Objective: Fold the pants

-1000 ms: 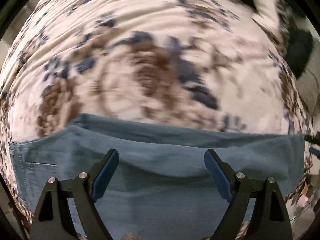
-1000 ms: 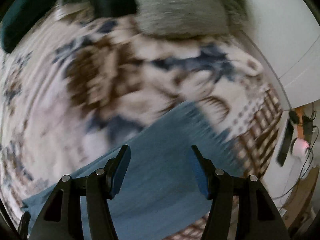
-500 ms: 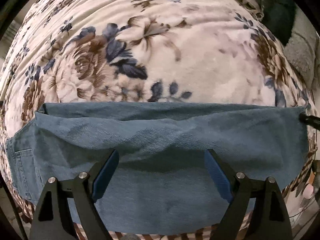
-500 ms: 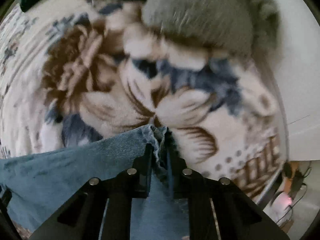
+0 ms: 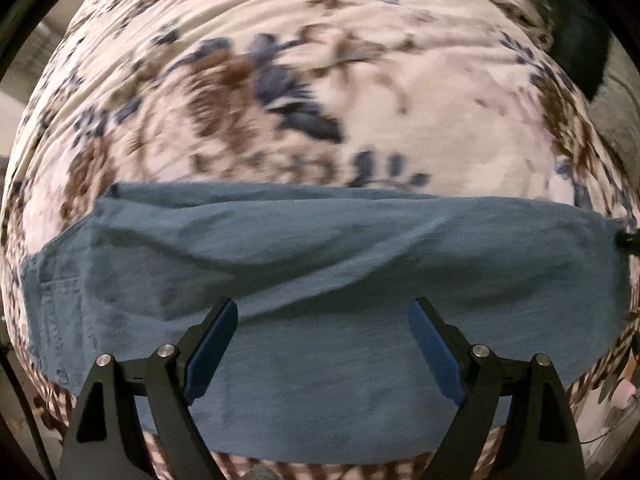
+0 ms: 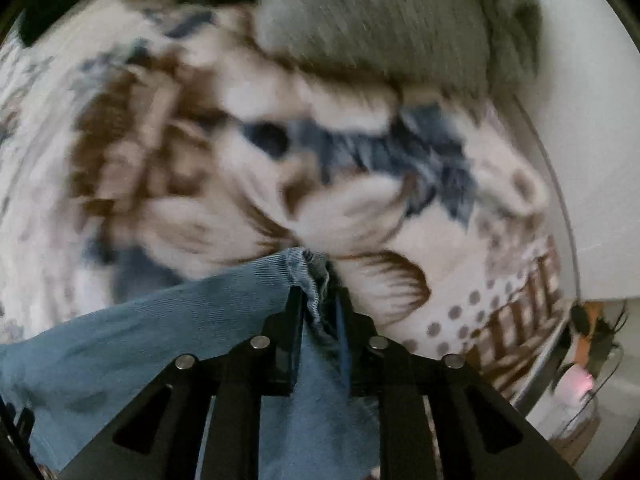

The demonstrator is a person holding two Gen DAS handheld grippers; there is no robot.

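Blue denim pants (image 5: 328, 256) lie folded lengthwise across a floral blanket (image 5: 320, 80), waist and pocket at the left, hems at the right. My left gripper (image 5: 324, 320) is open and empty, hovering over the middle of the pants. My right gripper (image 6: 320, 296) is shut on the hem end of the pants (image 6: 308, 276) and lifts that cloth off the blanket (image 6: 200, 160). Its tip also shows in the left wrist view (image 5: 624, 238) at the right end of the pants.
A grey fuzzy cushion (image 6: 380, 20) lies beyond the hem end at the head of the bed. A dark pillow (image 5: 576, 40) sits at the far right. A white wall (image 6: 592, 160) and cables with a small lit device (image 6: 580, 384) are to the right of the bed.
My right gripper closed on the hem of the pants and now lifts it. A diagonal ridge has formed in the cloth. My left gripper has stayed open above the pants.
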